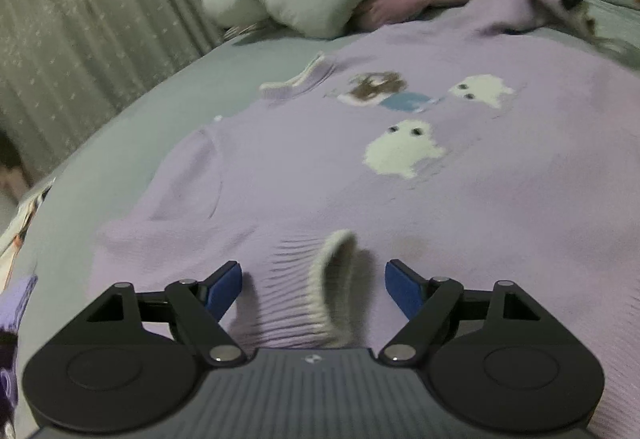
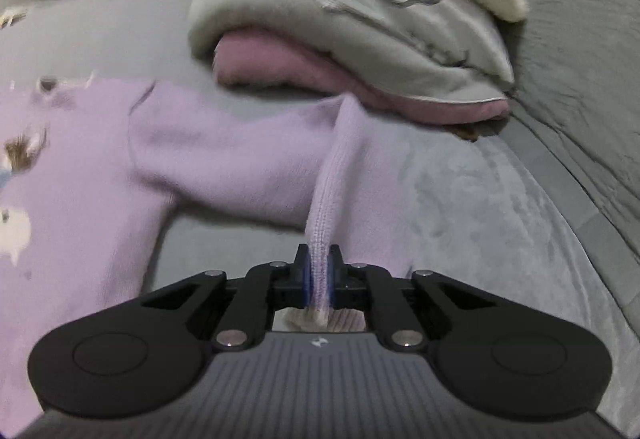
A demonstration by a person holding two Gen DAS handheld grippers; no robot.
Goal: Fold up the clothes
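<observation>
Soft lilac knit sweater (image 1: 400, 179) spread flat on grey bedding (image 2: 500, 199), ribbed cream-edged cuff (image 1: 332, 279) standing between the parted fingers of the left gripper (image 1: 314, 289), untouched, right gripper (image 2: 319, 271) clenched on a ribbed sleeve cuff (image 2: 328, 207), fleecy grey and pink folded pile (image 2: 340, 51) beyond its fingertips.

Left gripper (image 1: 313, 287) jaws apart; right gripper (image 2: 319, 275) jaws clamped.
</observation>
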